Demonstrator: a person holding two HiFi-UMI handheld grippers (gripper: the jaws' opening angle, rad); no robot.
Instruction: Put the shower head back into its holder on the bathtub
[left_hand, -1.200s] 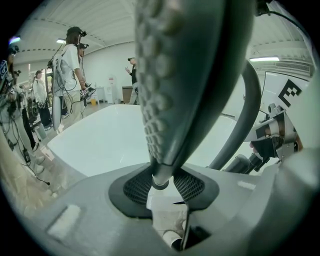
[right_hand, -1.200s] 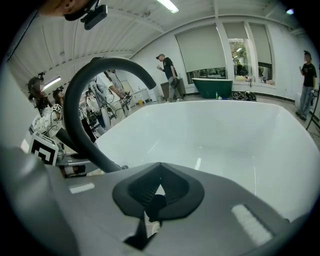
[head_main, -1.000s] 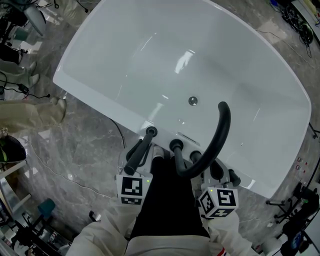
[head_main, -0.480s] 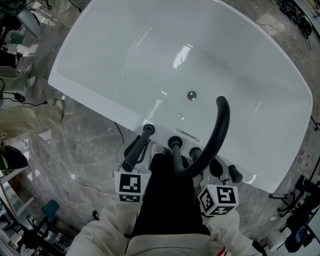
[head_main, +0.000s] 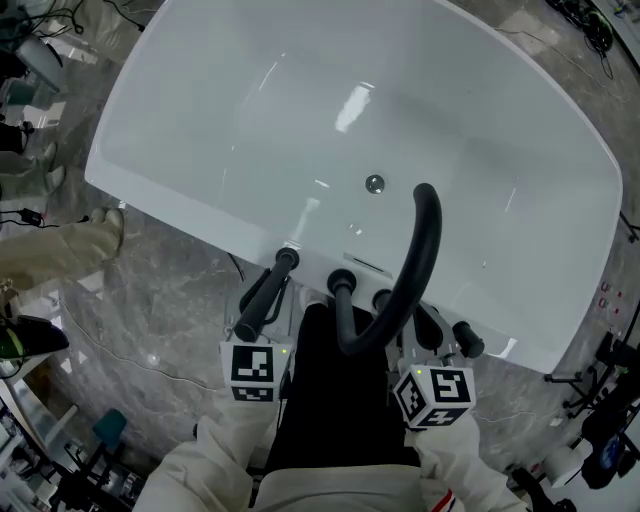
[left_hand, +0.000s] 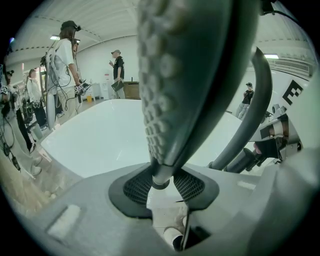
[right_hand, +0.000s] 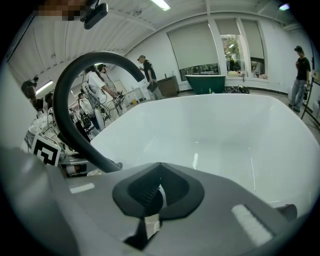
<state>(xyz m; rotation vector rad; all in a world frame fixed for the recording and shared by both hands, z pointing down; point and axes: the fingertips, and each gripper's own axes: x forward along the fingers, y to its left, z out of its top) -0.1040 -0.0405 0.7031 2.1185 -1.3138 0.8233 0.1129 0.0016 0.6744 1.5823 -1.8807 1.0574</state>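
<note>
The dark shower head (head_main: 264, 296) stands slanted at the near rim of the white bathtub (head_main: 190, 190), its narrow end at the rim fitting (head_main: 288, 257). How deep it sits there is hidden. In the left gripper view its nubbed face (left_hand: 165, 85) looms close, and the thin handle end lies between the pads of my left gripper (left_hand: 161, 184), which is shut on it. My left gripper (head_main: 272, 292) is below the rim. My right gripper (head_main: 432, 338) hangs near the taps, shut with nothing held (right_hand: 152, 197).
A black arched spout (head_main: 418, 250) rises from the rim between my grippers, with round knobs (head_main: 341, 281) (head_main: 468, 340) beside it. The drain (head_main: 374, 183) lies in the tub's floor. Cables (head_main: 30, 215) trail on the marble floor at left. Several people (left_hand: 62, 65) stand beyond the tub.
The head view has drifted, so the tub sits a little higher and further left in it. Both grippers and the shower head keep their places at the rim.
</note>
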